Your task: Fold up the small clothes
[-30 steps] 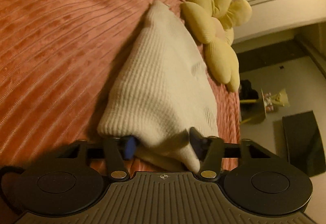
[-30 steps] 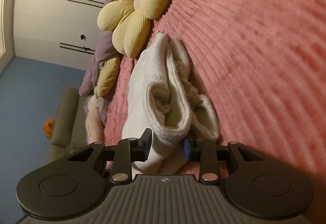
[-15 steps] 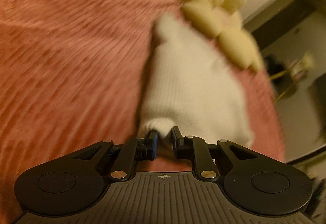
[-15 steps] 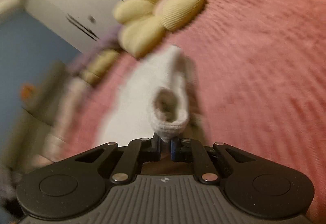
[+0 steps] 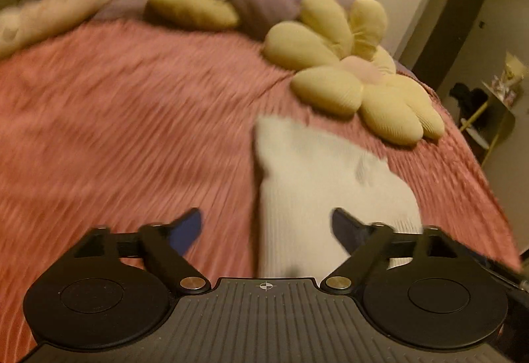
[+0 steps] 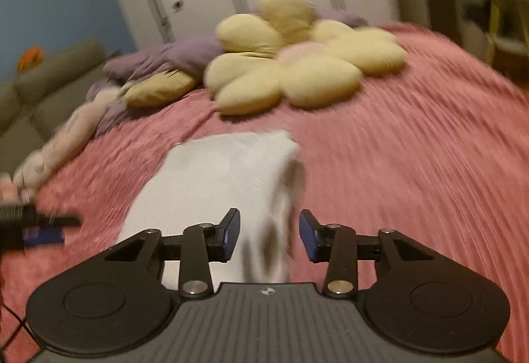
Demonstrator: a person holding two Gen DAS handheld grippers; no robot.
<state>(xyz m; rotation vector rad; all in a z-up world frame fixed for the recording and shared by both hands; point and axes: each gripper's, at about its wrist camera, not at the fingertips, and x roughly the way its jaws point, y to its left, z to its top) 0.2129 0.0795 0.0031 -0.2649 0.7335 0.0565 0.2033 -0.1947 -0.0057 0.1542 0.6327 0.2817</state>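
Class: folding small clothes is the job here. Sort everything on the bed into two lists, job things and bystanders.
Job: white ribbed knit sock; left gripper and right gripper, both opening.

Bystanders: yellow flower-shaped cushion; purple plush throw; pink ribbed bedspread.

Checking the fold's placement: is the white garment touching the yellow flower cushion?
Apart. Left wrist view shows pink bedspread between white garment and flower cushion.

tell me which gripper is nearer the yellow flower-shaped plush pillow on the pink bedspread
Hard to call. The left gripper and right gripper both hang over the white knitted sock, jaws opening, with the flower pillow beyond the sock's far end in each view.
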